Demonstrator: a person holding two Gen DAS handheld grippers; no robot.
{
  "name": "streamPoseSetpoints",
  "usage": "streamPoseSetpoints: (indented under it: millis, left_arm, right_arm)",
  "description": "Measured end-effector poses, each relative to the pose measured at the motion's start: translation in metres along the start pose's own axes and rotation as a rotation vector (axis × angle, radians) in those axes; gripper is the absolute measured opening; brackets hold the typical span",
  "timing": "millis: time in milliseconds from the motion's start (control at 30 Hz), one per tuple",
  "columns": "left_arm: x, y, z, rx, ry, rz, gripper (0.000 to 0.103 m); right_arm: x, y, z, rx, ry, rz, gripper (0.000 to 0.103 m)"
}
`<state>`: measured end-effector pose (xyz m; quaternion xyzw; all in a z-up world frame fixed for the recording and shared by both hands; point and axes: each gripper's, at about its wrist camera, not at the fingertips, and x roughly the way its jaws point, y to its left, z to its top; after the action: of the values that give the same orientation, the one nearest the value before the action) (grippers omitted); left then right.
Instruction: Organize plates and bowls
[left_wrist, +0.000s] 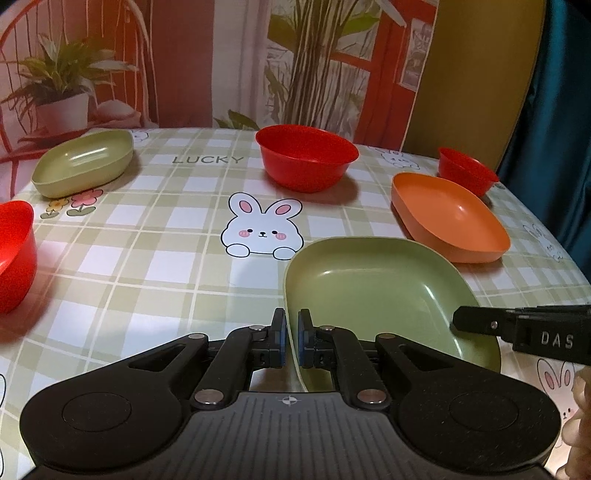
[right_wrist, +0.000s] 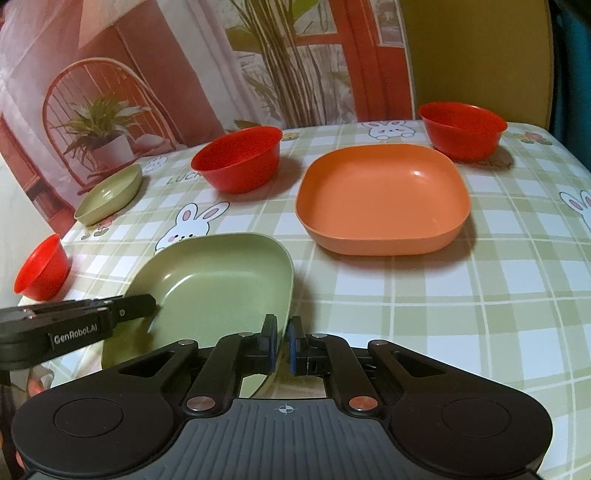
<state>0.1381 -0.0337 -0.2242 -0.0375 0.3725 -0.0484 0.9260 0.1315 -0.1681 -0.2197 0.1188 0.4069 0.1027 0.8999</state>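
Observation:
A green square plate (left_wrist: 369, 288) (right_wrist: 221, 280) lies nearest me on the checked tablecloth. My left gripper (left_wrist: 291, 325) is shut on its left rim, the blue pads pinching the edge. My right gripper (right_wrist: 282, 332) is shut on the opposite rim. Each gripper shows in the other's view, the right gripper (left_wrist: 458, 319) and the left gripper (right_wrist: 151, 302), with one finger inside the plate. I cannot tell whether the plate rests on the cloth or hangs just above it. An orange plate (left_wrist: 450, 221) (right_wrist: 384, 199) sits just beyond it.
A second green plate (left_wrist: 85, 160) (right_wrist: 109, 195) lies far left. Three red bowls stand about: a large red bowl (left_wrist: 306, 155) (right_wrist: 238, 157) at the back middle, one at back right (left_wrist: 467, 170) (right_wrist: 463, 127), one at the left edge (left_wrist: 14, 251) (right_wrist: 42, 267). A printed backdrop closes the back.

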Motion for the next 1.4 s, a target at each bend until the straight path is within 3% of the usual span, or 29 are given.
streamPoseSetpoints:
  millis: [267,467,1000,1200,1400]
  left_arm:
    - [-0.009,-0.008,0.004,0.029,-0.042,-0.005,0.007]
    - [-0.015,-0.012,0.03,0.04,-0.084,-0.016,0.007]
    - [-0.022,-0.054,0.138,0.109,-0.262,-0.098,0.008]
    - [0.006,-0.067,0.15,0.131,-0.223,-0.126,0.009]
    - [0.039,-0.08,0.143,0.157,-0.145,-0.12,0.009]
  right_arm:
    - [-0.002,-0.005,0.001,0.062,-0.013,-0.017,0.003]
    - [-0.012,-0.01,0.015,0.106,-0.059,-0.014,0.002]
    - [-0.061,-0.034,0.122,0.165,-0.307,-0.049,0.002]
    - [-0.064,-0.051,0.147,0.149,-0.332,-0.093,0.002]
    - [-0.046,-0.078,0.144,0.166,-0.295,-0.133,0.002]
